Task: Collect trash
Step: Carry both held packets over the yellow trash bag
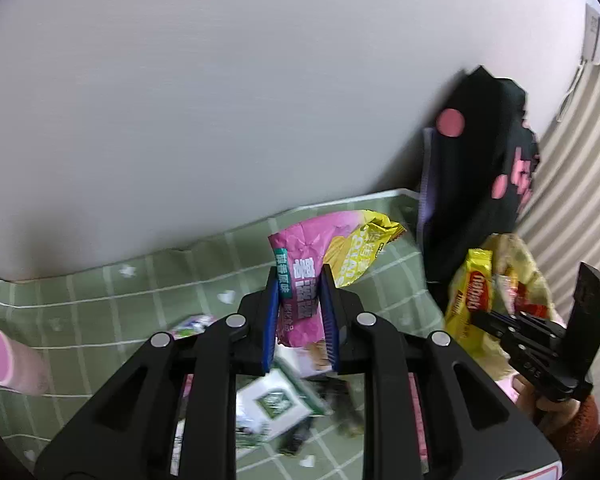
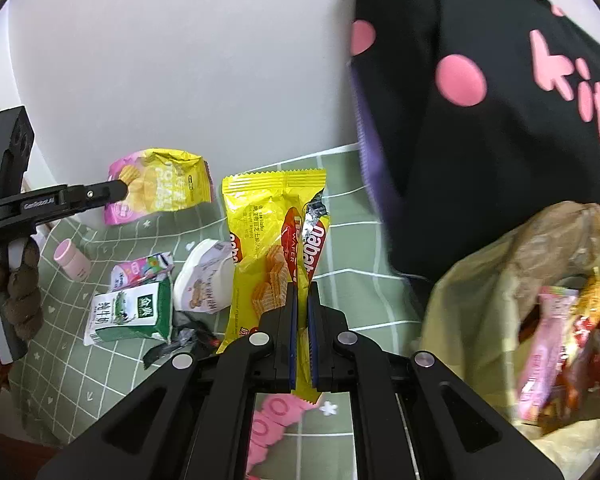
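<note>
Only the right wrist view shows the table's litter whole: a green-and-white milk carton [image 2: 130,316], a small pink drink carton [image 2: 142,271], a white crumpled wrapper [image 2: 204,278] and a pink cylindrical cup [image 2: 73,259] on the green checked tablecloth [image 2: 340,208], with the yellowish plastic trash bag [image 2: 500,280] open at right. Left wrist view shows the black pink-dotted garment [image 1: 476,176] against the wall. Left gripper [image 1: 300,312] is raised, tilted downward, its jaws narrowed onto a pink-and-yellow crisp packet [image 1: 312,256] held off the table. Right gripper [image 2: 303,332], angled down beside the bag, has jaws almost fully closed on a yellow wafer wrapper [image 2: 268,232]
</note>
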Motion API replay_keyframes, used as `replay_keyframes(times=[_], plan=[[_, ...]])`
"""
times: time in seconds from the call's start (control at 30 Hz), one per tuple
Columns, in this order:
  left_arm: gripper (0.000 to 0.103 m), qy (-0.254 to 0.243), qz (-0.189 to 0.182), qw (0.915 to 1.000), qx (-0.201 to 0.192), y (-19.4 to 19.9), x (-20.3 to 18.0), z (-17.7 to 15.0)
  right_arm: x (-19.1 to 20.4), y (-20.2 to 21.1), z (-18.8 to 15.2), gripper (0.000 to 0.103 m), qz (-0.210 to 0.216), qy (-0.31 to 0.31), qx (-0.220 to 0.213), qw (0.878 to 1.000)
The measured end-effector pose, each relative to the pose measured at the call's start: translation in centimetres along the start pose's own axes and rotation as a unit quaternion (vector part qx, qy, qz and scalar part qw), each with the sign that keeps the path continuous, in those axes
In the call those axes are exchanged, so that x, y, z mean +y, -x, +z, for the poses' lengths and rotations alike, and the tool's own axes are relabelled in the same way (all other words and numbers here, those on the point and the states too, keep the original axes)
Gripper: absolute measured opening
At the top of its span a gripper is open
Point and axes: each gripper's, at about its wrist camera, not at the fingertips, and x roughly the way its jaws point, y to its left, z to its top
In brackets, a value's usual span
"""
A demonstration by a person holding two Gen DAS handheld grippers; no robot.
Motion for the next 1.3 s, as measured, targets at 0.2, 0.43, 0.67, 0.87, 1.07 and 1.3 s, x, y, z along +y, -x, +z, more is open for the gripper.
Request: replay_keyframes(times=[0.2, 0.43, 0.67, 0.87, 1.07, 1.3], plan=[[0.018, -0.027, -0.053, 0.9982, 0.002, -0.3, -3.8, 0.5, -1.8, 2.9, 0.4, 0.006, -0.035, -0.006, -0.028, 0.999], [0.018, -0.065, -0.11, 0.9917, -0.006, -0.6, -9.3, 1.8, -5.4, 7.3, 1.2, 0.006, -0.088, -0.028, -0.074, 0.993], [0.018, -0.114, -0.149, 0.9823, 0.001, -1.3, -14.5, 2.0, -9.0, 10.6, 0.6, 0.006, -0.141, -0.049, -0.098, 0.984], [0.018, -0.152, -0.179, 0.972, 0.016, -2.2, -18.6, 1.1, -11.5, 13.1, -0.1, 0.006, -0.176, -0.067, -0.113, 0.976], [0.018, -0.169, -0.2, 0.9647, 0.028, -3.0, -21.2, 0.5, -13.6, 14.2, -1.0, 0.006, -0.2, -0.086, -0.113, 0.969], [0.019, -0.184, -0.216, 0.9582, 0.034, -3.6, -23.8, 0.1, -15.1, 14.7, -1.9, 0.006, -0.212, -0.099, -0.111, 0.966]])
